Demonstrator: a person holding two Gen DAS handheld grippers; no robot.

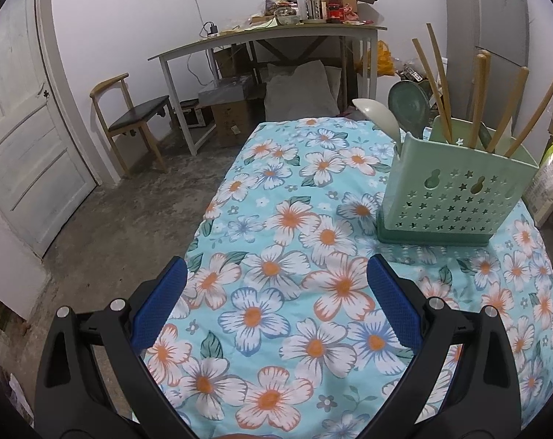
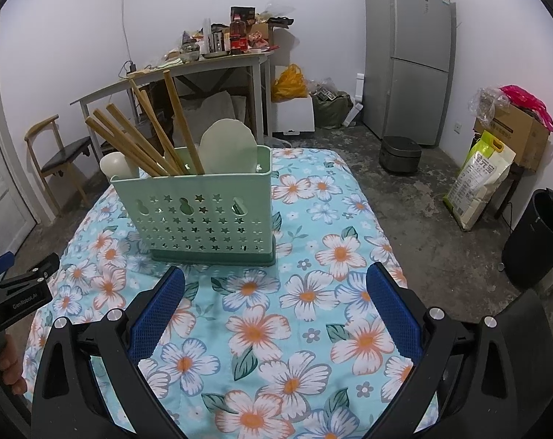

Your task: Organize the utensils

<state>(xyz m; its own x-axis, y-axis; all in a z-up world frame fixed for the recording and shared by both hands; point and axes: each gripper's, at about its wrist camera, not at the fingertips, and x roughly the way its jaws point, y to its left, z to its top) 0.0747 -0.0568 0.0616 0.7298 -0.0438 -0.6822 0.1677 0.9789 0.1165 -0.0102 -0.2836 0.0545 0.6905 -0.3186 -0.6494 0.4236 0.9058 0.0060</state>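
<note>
With both the left hand-held gripper (image 1: 276, 289) and right hand-held gripper (image 2: 275, 289) wide open and empty above the floral tabletop (image 2: 294, 311), the green utensil holder (image 2: 203, 216) stands far-centre, already holding chopsticks (image 2: 155, 135) and spoons (image 2: 228, 146); verify upright seating.
</note>
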